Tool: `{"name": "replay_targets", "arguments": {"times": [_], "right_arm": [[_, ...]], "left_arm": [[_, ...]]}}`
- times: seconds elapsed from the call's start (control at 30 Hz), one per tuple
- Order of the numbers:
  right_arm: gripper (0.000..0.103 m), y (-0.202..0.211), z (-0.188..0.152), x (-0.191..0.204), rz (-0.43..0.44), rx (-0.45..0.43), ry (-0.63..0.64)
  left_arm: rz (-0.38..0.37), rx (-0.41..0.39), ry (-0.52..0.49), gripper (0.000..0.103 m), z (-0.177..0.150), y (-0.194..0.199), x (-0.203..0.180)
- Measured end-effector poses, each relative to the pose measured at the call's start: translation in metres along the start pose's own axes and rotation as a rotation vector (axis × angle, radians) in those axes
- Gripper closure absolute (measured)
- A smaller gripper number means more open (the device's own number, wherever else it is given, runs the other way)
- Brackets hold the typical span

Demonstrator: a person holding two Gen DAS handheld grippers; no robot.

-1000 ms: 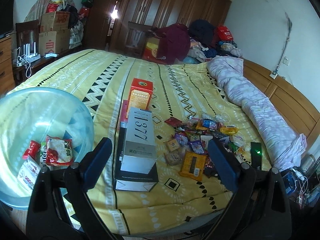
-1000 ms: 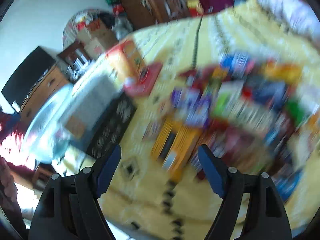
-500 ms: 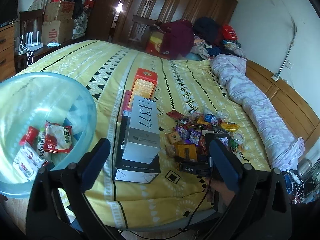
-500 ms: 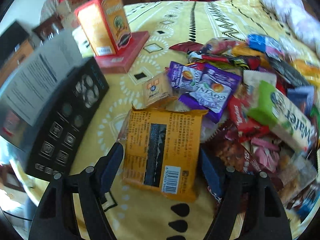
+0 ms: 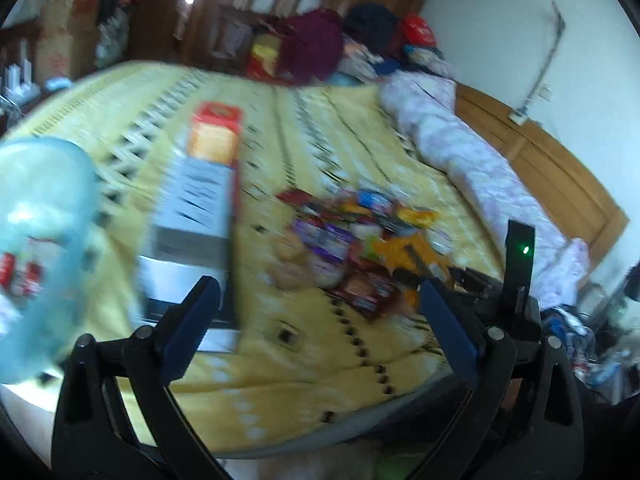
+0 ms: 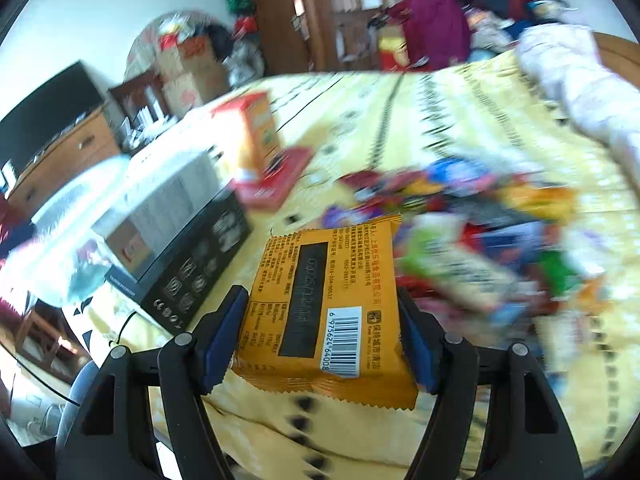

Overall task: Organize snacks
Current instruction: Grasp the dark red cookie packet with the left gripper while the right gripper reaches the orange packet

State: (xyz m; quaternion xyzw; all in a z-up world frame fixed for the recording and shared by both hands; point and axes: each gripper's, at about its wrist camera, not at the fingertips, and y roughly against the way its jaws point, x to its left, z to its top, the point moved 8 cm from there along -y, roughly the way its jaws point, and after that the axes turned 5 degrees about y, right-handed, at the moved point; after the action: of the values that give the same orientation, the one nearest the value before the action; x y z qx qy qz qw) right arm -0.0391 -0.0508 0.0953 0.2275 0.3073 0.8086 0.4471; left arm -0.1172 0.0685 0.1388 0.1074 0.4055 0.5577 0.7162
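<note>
My right gripper (image 6: pixel 324 332) is shut on an orange snack packet (image 6: pixel 324 300) with a barcode and holds it lifted above the yellow bedspread (image 6: pixel 460 120). The snack pile (image 6: pixel 480 240) lies blurred behind it. In the left wrist view my left gripper (image 5: pixel 320 320) is open and empty above the bed's front edge. The snack pile (image 5: pixel 360 240) lies ahead to the right, with the right gripper and orange packet (image 5: pixel 412 252) over it. A clear blue bowl (image 5: pixel 36 184) with a few packets sits at the far left.
A grey box on a black box (image 5: pixel 192 224) and an orange carton (image 5: pixel 216 136) stand in the middle of the bed. A rolled lilac quilt (image 5: pixel 480 168) lies along the right side. Wardrobe, clothes and cardboard boxes stand behind the bed.
My right gripper has shut on the orange packet and lifted it off the bed. My left gripper has swung a little; its view is now blurred.
</note>
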Motion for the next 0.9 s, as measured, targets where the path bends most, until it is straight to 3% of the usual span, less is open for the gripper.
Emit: {"name": "replay_targets", "arguments": {"times": [0.13,0.2,0.27,0.37,0.43,0.53,0.57,0.63,0.73,0.77,0.83,0.9], "right_arm": [[0.028,0.047,-0.008,-0.062,-0.057,-0.042,-0.12],[0.028,0.055,-0.014,-0.084,-0.073,-0.051,-0.16],[0.028,0.058,-0.022,-0.1,-0.08,-0.047,-0.185],[0.028,0.059,-0.034,-0.114,-0.071,-0.039,-0.205],[0.028,0.061,-0.04,-0.12,-0.057,-0.036,-0.22],[0.028,0.058,-0.048,-0.13,-0.038,-0.032,-0.231],[0.028,0.056,-0.05,-0.132,-0.033,-0.032,-0.239],[0.028,0.053,-0.052,-0.137,-0.022,-0.038,-0.254],[0.034,0.047,-0.053,-0.14,-0.004,-0.044,-0.268],[0.044,0.044,-0.054,-0.14,0.005,-0.043,-0.275],[0.044,0.04,-0.055,-0.14,0.02,-0.043,-0.291],[0.044,0.04,-0.055,-0.138,0.032,-0.048,-0.287]], "left_arm": [[-0.124,0.177,0.043,0.006,-0.027,-0.067,-0.028],[-0.166,0.271,0.11,0.019,-0.041,-0.105,-0.032],[-0.152,0.329,0.124,0.027,-0.052,-0.14,-0.035],[-0.138,0.371,0.042,0.025,-0.062,-0.178,-0.045],[-0.12,0.421,0.101,0.025,-0.067,-0.197,-0.039],[-0.106,0.379,0.299,0.016,-0.054,-0.204,-0.023],[-0.08,0.373,0.327,0.01,-0.051,-0.208,-0.02],[-0.037,0.408,0.372,0.01,-0.054,-0.219,-0.017],[0.008,0.486,0.368,0.01,-0.07,-0.242,-0.018],[0.027,0.492,0.356,0.01,-0.074,-0.246,-0.017],[0.03,0.464,0.318,0.011,-0.076,-0.242,-0.019],[0.03,0.44,0.279,0.025,-0.08,-0.235,-0.021]]}}
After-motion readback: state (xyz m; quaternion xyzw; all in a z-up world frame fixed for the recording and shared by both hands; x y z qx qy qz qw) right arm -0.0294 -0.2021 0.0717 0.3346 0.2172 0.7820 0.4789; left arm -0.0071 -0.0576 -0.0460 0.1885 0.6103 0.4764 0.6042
